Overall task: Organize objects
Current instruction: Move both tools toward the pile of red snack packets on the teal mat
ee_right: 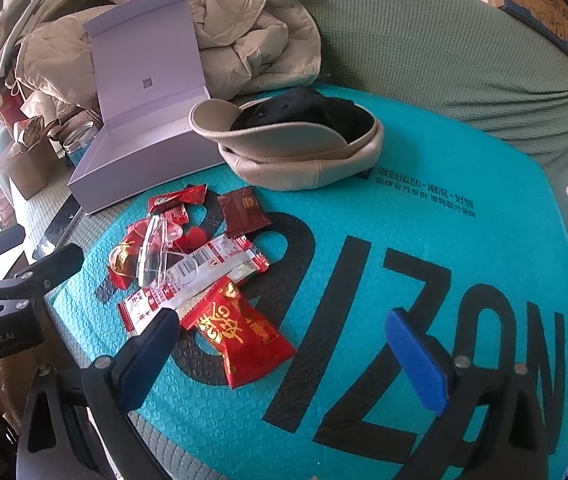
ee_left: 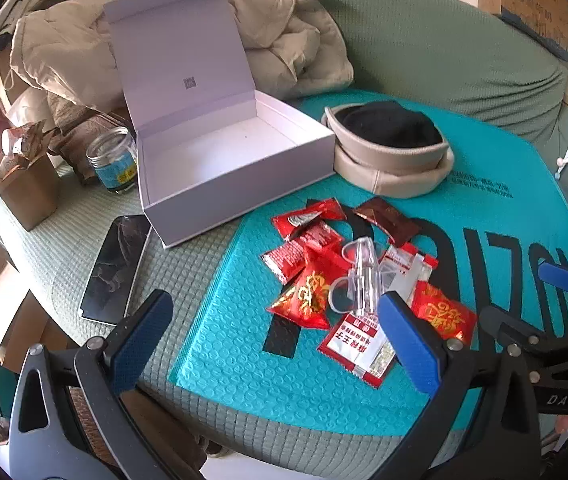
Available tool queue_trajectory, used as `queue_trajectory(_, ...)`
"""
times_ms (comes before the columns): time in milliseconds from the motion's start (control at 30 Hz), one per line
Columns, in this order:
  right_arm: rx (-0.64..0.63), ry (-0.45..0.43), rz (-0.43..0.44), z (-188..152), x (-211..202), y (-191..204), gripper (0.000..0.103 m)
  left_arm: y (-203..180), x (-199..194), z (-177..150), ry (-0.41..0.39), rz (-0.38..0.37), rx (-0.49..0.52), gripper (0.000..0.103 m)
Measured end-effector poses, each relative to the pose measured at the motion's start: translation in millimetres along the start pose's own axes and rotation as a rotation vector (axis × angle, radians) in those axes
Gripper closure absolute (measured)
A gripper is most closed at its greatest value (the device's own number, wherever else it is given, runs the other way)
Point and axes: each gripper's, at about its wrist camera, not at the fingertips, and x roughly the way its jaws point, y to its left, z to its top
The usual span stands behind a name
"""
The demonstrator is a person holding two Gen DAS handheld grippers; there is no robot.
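The snack packets [ee_left: 316, 256] sit in one loose pile on the teal bubble mailer [ee_left: 220, 344]; I count roughly eight: mostly red, one dark brown packet [ee_right: 243, 210], plus one clear plastic piece [ee_left: 360, 276] lying on top. One white box [ee_left: 220, 160] stands open just beside the pile, nothing visible inside. One beige cap [ee_left: 392, 156] lies next to the box. Further left: one phone [ee_left: 116, 268] and one glass jar [ee_left: 114, 160]. Left hand-held gripper [ee_left: 276, 340] is spread wide, holding nothing; right hand-held gripper [ee_right: 284, 360] is spread too, just beside the nearest red packet [ee_right: 240, 332].
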Motion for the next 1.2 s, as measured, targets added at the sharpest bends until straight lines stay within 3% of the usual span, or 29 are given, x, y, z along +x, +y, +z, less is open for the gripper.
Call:
queue_trajectory(500,-0.012,0.077,0.04,-7.1,27.4,6.1,0.002,-5.8,33.8,-6.8,0.076,-0.067,0.031,0.0)
queue_trajectory(800,-0.037,0.151,0.064,-12.6,50.9,12.7,0.014,-7.6,52.4,-9.2,0.1,-0.119,0.052,0.002)
queue_trajectory(967,-0.051,0.159,0.055,-13.2,58.1,16.1,0.025,-9.0,56.5,-11.6,0.101,-0.175,0.069,0.005)
queue_trajectory(1000,-0.054,0.161,0.056,-13.3,58.7,17.2,0.025,-9.0,57.2,-11.5,0.102,-0.143,0.021,0.005)
queue_trajectory(1100,-0.074,0.156,0.042,-13.1,59.7,20.6,0.027,-8.8,57.8,-10.6,0.097,-0.148,0.021,0.007)
queue_trajectory(1167,-0.071,0.149,0.044,-12.5,59.1,20.3,0.033,-8.4,56.4,-8.9,0.08,-0.152,0.024,0.008)
queue_trajectory(1200,-0.072,0.141,0.045,-12.3,57.9,19.8,0.043,-8.4,55.5,-8.1,0.072,-0.154,0.026,0.008)
